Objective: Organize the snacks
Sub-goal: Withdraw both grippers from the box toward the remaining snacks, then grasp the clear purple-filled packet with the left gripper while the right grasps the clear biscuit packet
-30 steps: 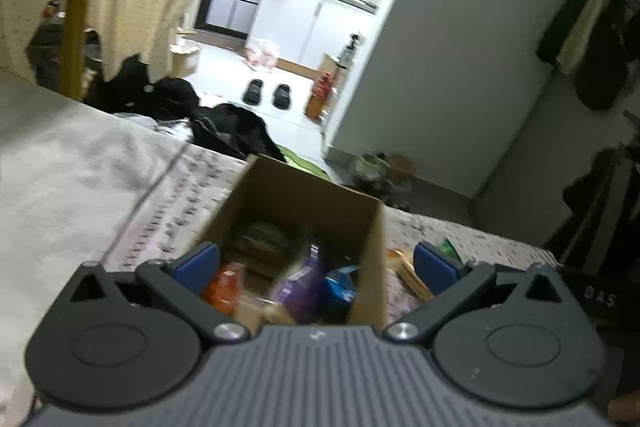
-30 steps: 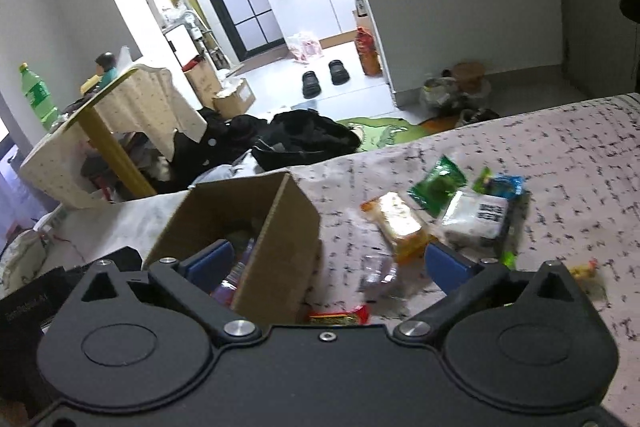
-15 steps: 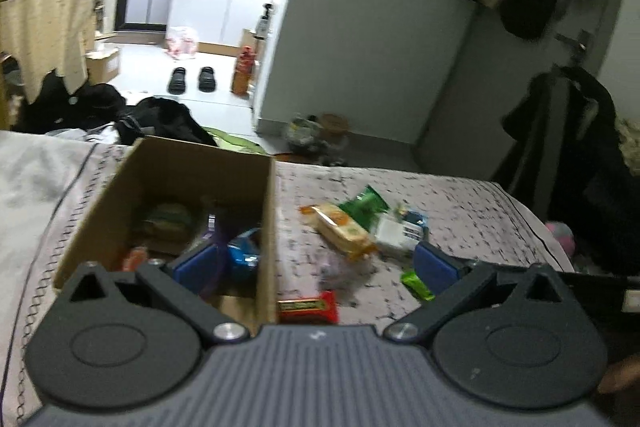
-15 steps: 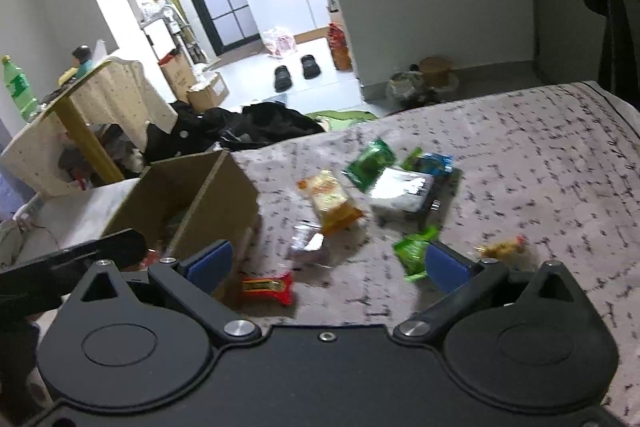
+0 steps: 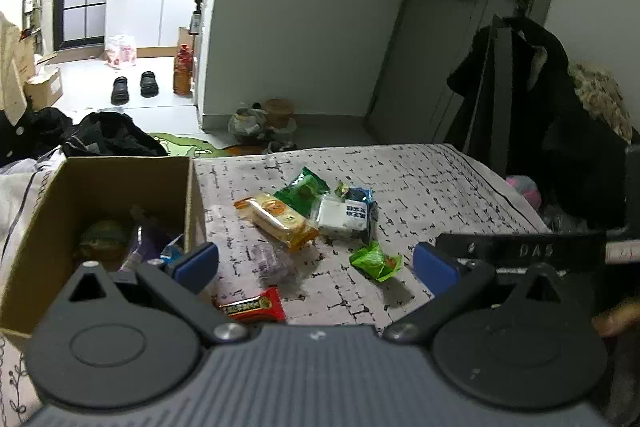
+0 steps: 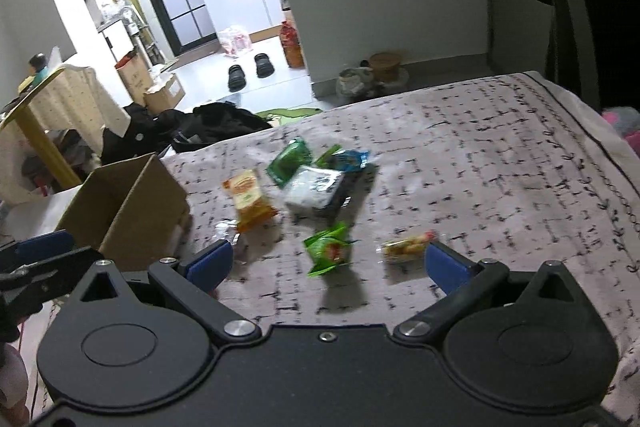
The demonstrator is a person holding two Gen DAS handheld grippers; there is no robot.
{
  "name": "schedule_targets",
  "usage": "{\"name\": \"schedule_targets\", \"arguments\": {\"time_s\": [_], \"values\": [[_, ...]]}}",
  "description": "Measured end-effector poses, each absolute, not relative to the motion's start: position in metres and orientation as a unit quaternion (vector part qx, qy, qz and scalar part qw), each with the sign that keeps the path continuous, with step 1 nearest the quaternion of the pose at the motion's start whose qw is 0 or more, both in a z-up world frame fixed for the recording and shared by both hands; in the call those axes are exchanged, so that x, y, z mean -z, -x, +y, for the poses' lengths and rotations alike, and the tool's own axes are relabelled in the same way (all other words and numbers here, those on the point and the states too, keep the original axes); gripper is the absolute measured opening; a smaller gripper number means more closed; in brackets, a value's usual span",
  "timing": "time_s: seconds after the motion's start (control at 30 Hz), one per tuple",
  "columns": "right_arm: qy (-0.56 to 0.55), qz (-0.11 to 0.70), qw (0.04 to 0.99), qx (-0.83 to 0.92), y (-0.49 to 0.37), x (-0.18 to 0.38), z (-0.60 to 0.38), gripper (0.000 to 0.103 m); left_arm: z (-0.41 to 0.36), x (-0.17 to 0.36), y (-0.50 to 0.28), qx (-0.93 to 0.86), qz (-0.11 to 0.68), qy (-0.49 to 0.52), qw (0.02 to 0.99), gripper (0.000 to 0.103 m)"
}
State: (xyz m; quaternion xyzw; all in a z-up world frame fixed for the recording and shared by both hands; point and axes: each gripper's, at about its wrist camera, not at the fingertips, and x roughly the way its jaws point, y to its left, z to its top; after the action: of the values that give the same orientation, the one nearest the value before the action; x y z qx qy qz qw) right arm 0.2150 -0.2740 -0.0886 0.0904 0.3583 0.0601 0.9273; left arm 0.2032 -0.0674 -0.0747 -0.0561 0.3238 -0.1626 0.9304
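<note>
1. Left wrist view: our left gripper (image 5: 315,261) is wide open and holds nothing. It hangs over the patterned cloth (image 5: 440,187).
2. One brown box (image 5: 120,183) sits on the left side of the cloth. We can see a few snacks inside it, but they are dark and piled up, so we cannot count them.
3. We count six snacks lying outside the box in this view:
   - one orange pack (image 5: 280,221)
   - one dark green pack (image 5: 302,189), touching the orange one
   - one white and blue pack (image 5: 346,215), just beside both
   - one bright green pack (image 5: 376,262), near our right finger
   - one clear wrapper (image 5: 270,261)
   - one red bar (image 5: 252,306), closest to us
4. Right wrist view: our right gripper (image 6: 328,263) is also wide open and empty.
5. The bright green pack (image 6: 328,251) lies between its two blue fingers (image 6: 446,267).
6. One small yellow snack (image 6: 408,247) lies just beside the right finger. That makes seven loose snacks in all.
7. The box (image 6: 136,203) is off to the left, and one blue finger of the left gripper (image 6: 40,247) shows at the edge.
</note>
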Motion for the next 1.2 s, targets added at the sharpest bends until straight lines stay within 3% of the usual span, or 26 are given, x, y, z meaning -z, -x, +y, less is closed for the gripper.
{"name": "schedule_targets", "arguments": {"time_s": [0.37, 0.57, 1.03, 1.2], "values": [[-0.064, 0.359, 0.931, -0.033, -0.226, 0.09, -0.294, 0.103, -0.082, 0.087, -0.225, 0.172, 0.326, 0.038, 0.929, 0.101], [-0.053, 0.365, 0.929, -0.03, -0.234, 0.093, -0.297, 0.096, -0.092, 0.098, -0.236, 0.162, 0.334, 0.024, 0.928, 0.095], [-0.058, 0.385, 0.921, -0.02, -0.243, 0.113, -0.302, 0.087, -0.113, 0.127, -0.264, 0.118, 0.371, 0.002, 0.921, 0.064], [-0.063, 0.391, 0.918, -0.015, -0.245, 0.119, -0.304, 0.086, -0.122, 0.139, -0.273, 0.095, 0.381, -0.009, 0.92, 0.063]]}}
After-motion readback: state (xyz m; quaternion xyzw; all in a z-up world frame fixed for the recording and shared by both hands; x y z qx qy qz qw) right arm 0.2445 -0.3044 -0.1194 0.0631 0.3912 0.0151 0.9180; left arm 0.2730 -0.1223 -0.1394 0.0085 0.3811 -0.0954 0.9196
